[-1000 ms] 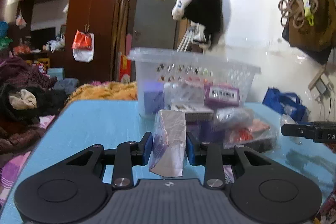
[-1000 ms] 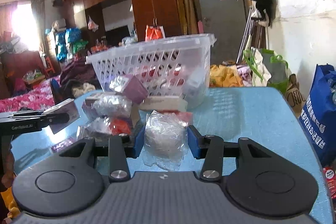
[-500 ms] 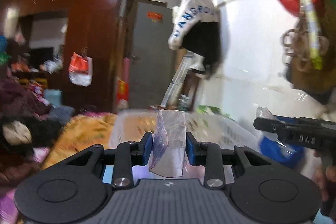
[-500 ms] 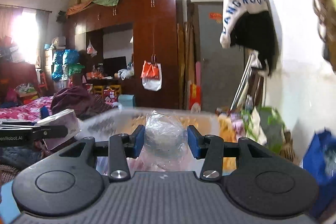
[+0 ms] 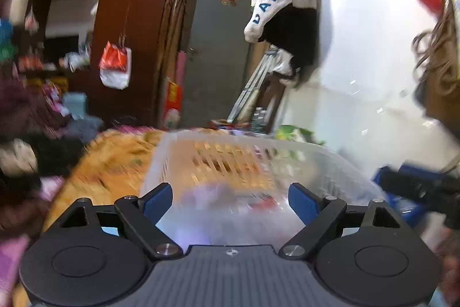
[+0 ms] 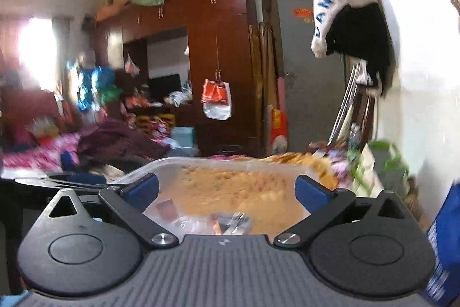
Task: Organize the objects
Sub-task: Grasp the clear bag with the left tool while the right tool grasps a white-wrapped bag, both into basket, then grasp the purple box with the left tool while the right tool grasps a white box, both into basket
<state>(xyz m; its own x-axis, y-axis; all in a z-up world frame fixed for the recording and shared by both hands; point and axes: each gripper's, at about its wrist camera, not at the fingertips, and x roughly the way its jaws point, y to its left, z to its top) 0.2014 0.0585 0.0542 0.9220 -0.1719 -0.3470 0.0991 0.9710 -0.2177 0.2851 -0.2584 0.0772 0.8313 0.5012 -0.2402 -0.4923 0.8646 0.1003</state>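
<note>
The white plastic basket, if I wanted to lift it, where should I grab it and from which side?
Probably the near rim of the basket, from above: one finger inside, one outside. That flat lip juts outward, and the open right gripper already hangs over it.

2 grippers show, the left [image 5: 230, 198] and the right [image 6: 227, 189], each with 2 blue pads spread wide and nothing between them. 1 white basket [image 5: 330, 163] sits below both. Inside it lie blurred packets, too smeared to count. Behind: 1 wardrobe [image 6: 218, 48], 1 grey door [image 5: 215, 48], 1 hanging red-and-white bag [image 6: 216, 98].
</note>
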